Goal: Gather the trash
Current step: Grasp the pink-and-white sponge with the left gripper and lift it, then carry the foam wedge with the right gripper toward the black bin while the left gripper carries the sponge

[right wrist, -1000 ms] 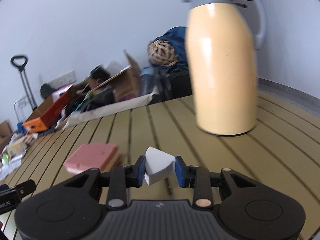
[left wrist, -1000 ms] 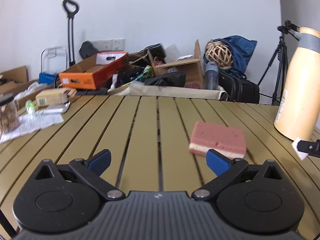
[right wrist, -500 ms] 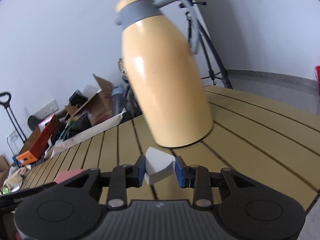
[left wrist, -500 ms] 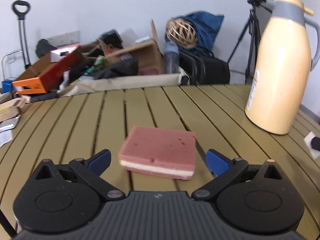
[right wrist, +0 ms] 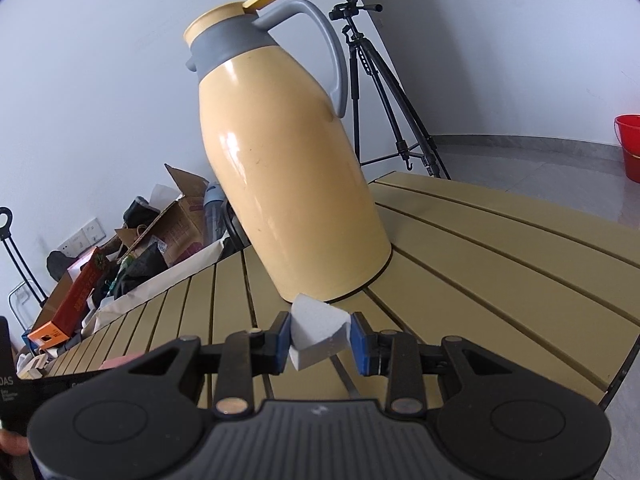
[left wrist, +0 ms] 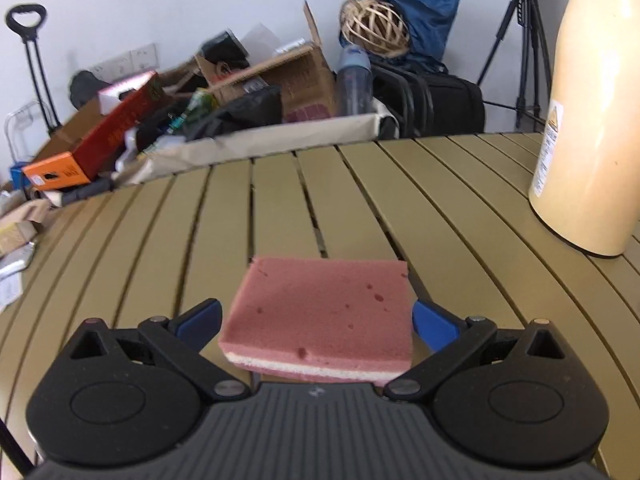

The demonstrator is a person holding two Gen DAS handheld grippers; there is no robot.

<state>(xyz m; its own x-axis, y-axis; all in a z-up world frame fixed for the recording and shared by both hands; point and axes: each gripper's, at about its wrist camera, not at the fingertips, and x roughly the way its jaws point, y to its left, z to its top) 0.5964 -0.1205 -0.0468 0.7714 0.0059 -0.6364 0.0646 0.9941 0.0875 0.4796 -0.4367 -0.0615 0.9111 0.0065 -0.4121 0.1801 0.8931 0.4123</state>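
Left hand-held gripper (left wrist: 316,322) agape, right (right wrist: 320,338) clamped

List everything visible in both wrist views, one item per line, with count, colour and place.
sponge: one, pink with a white layer, on the table between the left gripper's open jaws
white chunk: one, white, clamped in the right gripper
thermos jug: one, cream with grey collar and handle, standing on the table
table: one, olive slatted top
tripod: one, black, on the floor behind the jug
bucket: one, red, on the floor at far right
clutter pile: cardboard boxes, orange box, bottle, wicker ball, blue bag, black case, beyond the table
left gripper: one, black with blue pads, open
right gripper: one, black with blue pads, shut on the chunk
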